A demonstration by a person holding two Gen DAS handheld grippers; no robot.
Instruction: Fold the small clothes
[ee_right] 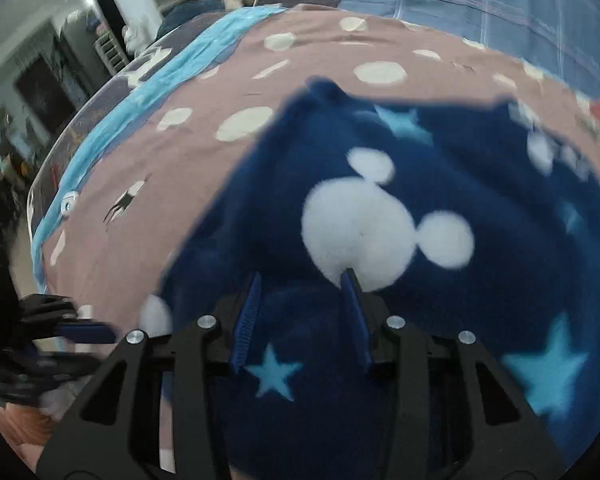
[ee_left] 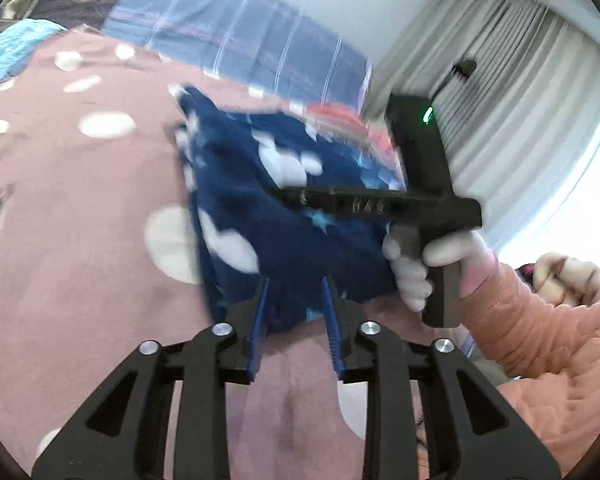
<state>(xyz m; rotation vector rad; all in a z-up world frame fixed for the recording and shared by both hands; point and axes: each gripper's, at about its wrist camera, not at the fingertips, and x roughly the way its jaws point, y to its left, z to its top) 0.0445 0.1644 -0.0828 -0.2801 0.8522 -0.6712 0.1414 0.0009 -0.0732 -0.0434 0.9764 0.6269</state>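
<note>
A small navy fleece garment (ee_left: 260,200) with white mouse-head shapes and light blue stars lies bunched on the pink spotted bedspread (ee_left: 60,208). My left gripper (ee_left: 296,284) has its jaws apart with the garment's near edge lying between the blue pads. In the right wrist view the garment (ee_right: 420,208) fills most of the frame. My right gripper (ee_right: 304,280) is open with fleece between and under its fingers. The right gripper's body (ee_left: 416,196) shows in the left wrist view, held by a white-gloved hand (ee_left: 420,268). Both views are motion-blurred.
A blue checked pillow or sheet (ee_left: 240,36) lies at the back of the bed. A red item (ee_left: 340,120) sits behind the garment. Grey curtains (ee_left: 520,100) hang at the right. A light blue cloth (ee_right: 140,88) runs along the bed's left edge.
</note>
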